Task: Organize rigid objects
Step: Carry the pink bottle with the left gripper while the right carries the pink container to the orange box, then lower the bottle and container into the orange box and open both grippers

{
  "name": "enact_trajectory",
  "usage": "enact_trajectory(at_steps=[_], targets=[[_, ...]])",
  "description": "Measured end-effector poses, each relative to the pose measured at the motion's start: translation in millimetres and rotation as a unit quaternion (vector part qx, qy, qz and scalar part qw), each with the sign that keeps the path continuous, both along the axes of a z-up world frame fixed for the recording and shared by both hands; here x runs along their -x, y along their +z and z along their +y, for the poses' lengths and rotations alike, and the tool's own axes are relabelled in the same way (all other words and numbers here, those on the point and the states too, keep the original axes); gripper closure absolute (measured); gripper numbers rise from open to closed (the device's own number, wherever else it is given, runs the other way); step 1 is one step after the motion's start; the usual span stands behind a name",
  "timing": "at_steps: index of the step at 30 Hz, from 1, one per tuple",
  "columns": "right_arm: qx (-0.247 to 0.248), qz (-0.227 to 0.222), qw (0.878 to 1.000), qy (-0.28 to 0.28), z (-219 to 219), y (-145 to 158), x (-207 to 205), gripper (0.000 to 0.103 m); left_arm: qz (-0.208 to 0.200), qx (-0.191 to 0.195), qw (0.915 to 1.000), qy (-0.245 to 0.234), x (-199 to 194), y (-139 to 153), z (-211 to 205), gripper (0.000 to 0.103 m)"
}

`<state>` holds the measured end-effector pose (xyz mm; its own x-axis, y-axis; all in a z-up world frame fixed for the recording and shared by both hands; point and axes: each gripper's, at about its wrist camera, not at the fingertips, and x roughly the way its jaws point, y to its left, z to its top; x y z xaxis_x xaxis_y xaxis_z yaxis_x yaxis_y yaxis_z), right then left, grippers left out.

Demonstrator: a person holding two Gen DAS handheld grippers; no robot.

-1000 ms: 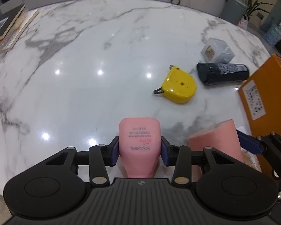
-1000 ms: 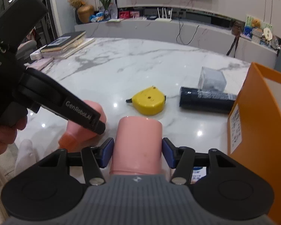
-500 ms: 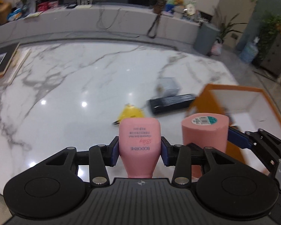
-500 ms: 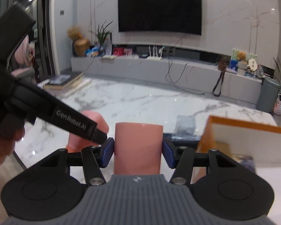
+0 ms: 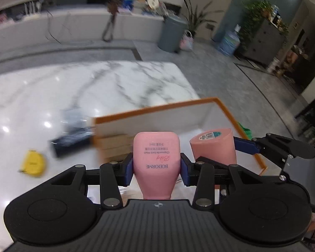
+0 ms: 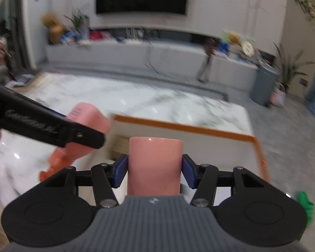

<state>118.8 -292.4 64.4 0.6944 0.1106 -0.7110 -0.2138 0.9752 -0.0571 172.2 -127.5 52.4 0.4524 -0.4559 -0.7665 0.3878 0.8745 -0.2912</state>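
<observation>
My left gripper (image 5: 156,166) is shut on a pink BODORME bottle (image 5: 156,159), held in the air above the near edge of an orange-rimmed white box (image 5: 224,109). My right gripper (image 6: 155,170) is shut on a pink cylinder cup (image 6: 155,166), also held over the box (image 6: 187,128). In the left wrist view the cup (image 5: 213,147) sits just right of the bottle. In the right wrist view the bottle (image 6: 82,132) is at the left, partly behind the left gripper's black arm.
On the white marble table (image 5: 52,92) lie a yellow tape measure (image 5: 32,163), a black cylinder (image 5: 71,141) and a blurred clear box (image 5: 72,115), left of the orange box. A green object (image 6: 305,208) shows at the right. A long cabinet and floor lie beyond.
Both grippers have lifted their pink objects off the table and swung right, from beside the orange box to above its opening. The tape measure and black cylinder now lie off to the left.
</observation>
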Motion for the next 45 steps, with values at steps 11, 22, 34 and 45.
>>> enact_trajectory(at_steps=[11, 22, 34, 45], targets=[[0.042, 0.108, 0.993, 0.000, -52.8, -51.9, -76.5, 0.048, 0.099, 0.026, 0.9947, 0.012, -72.3, -76.2, -69.7, 0.054], [0.080, 0.112, 0.990, 0.014, -53.0, -73.3, -104.0, 0.048, 0.137, 0.000, 0.9900, 0.030, -103.9, -109.0, -100.0, 0.054], [0.118, 0.101, 0.985, 0.074, -52.1, -75.7, -102.2, 0.046, 0.160, 0.014, 0.9865, 0.031, -111.2, -118.4, -94.5, 0.049], [0.098, 0.120, 0.985, 0.077, -62.6, -67.2, -95.1, 0.057, 0.145, 0.025, 0.9892, 0.003, -99.6, -101.4, -76.3, 0.054]])
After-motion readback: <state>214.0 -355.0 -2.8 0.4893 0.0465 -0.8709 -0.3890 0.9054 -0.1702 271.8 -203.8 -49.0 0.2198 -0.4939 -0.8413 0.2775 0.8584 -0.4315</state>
